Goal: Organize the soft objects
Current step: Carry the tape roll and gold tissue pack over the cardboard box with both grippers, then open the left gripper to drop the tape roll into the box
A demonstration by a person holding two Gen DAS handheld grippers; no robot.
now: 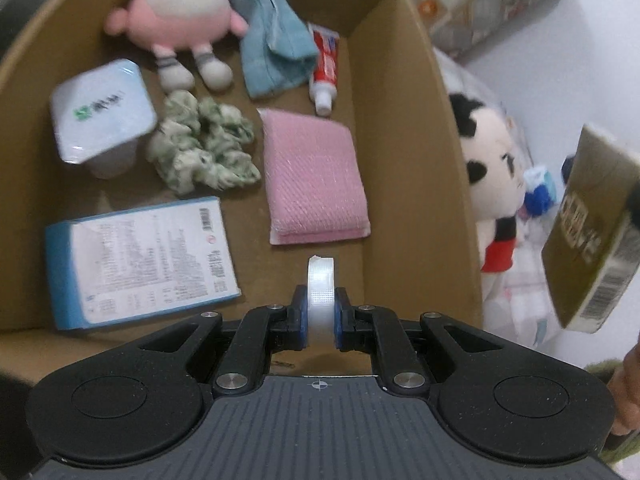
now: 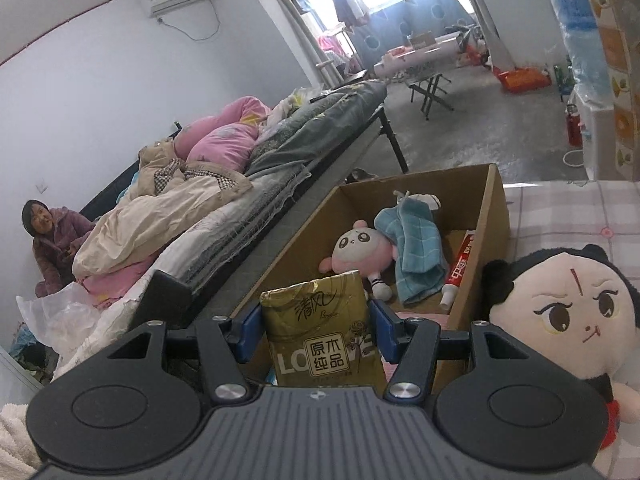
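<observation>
My left gripper [image 1: 320, 312] is shut on a white tape roll [image 1: 320, 280], held on edge over the near end of the cardboard box [image 1: 420, 168]. Inside lie a pink plush [image 1: 180, 28], a blue towel [image 1: 272, 40], a toothpaste tube [image 1: 325, 68], a green scrunchie [image 1: 200, 144], a pink cloth pad [image 1: 316, 184], a white tub [image 1: 102, 112] and a blue tissue pack [image 1: 140, 260]. My right gripper [image 2: 316, 322] is shut on a gold tissue pack [image 2: 320, 328], near the box [image 2: 490, 208]. The gold tissue pack [image 1: 592, 232] also shows at the left wrist view's right edge.
A black-haired doll [image 2: 560, 312] lies right of the box on a checked cloth [image 2: 560, 216]; the doll [image 1: 492, 176] shows beside the box wall. A bed [image 2: 240, 184] with piled bedding runs left of the box, a person [image 2: 52, 240] sitting at its far end.
</observation>
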